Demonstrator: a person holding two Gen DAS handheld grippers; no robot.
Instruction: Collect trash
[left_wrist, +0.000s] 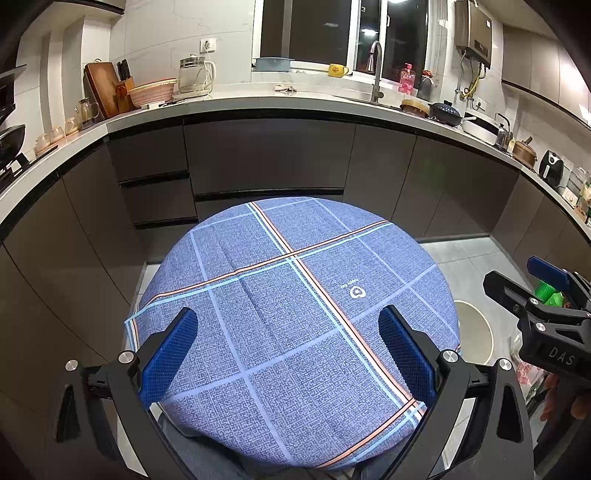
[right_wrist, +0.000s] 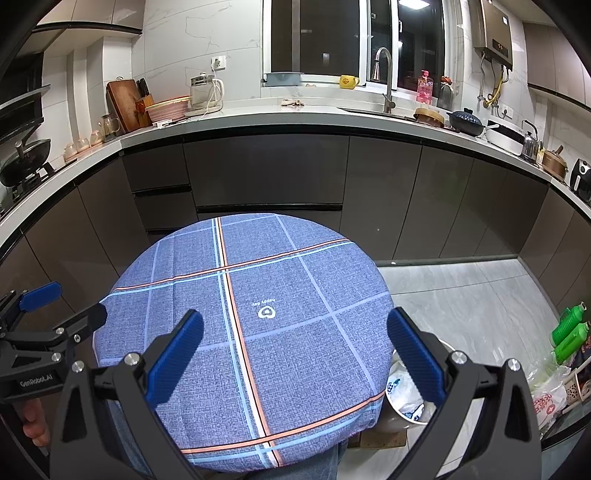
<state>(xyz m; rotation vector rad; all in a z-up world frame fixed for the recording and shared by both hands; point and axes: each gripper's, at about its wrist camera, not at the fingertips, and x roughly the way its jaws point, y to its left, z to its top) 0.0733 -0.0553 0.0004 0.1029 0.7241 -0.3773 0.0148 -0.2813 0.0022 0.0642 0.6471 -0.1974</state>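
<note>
Spread fingers (left_wrist: 406, 354) (both grippers) above tablecloth (left_wrist: 280, 295)

Left gripper (left_wrist: 288, 354): jaws spread wide, blue textured pads (left_wrist: 168, 360) facing each other across a broad gap, nothing between them, black finger arms angled outward from the body. Right gripper (right_wrist: 295, 356): same pose, jaws wide apart, blue pads (right_wrist: 415, 358) clear of contact. Both held side by side at about the same height, pointing forward and slightly down. Each shows at the edge of the other's view, in profile. Bare fingers (right_wrist: 35, 424) wrap the left gripper's handle; fingers (left_wrist: 561, 398) also visible under the right gripper's handle.
</note>
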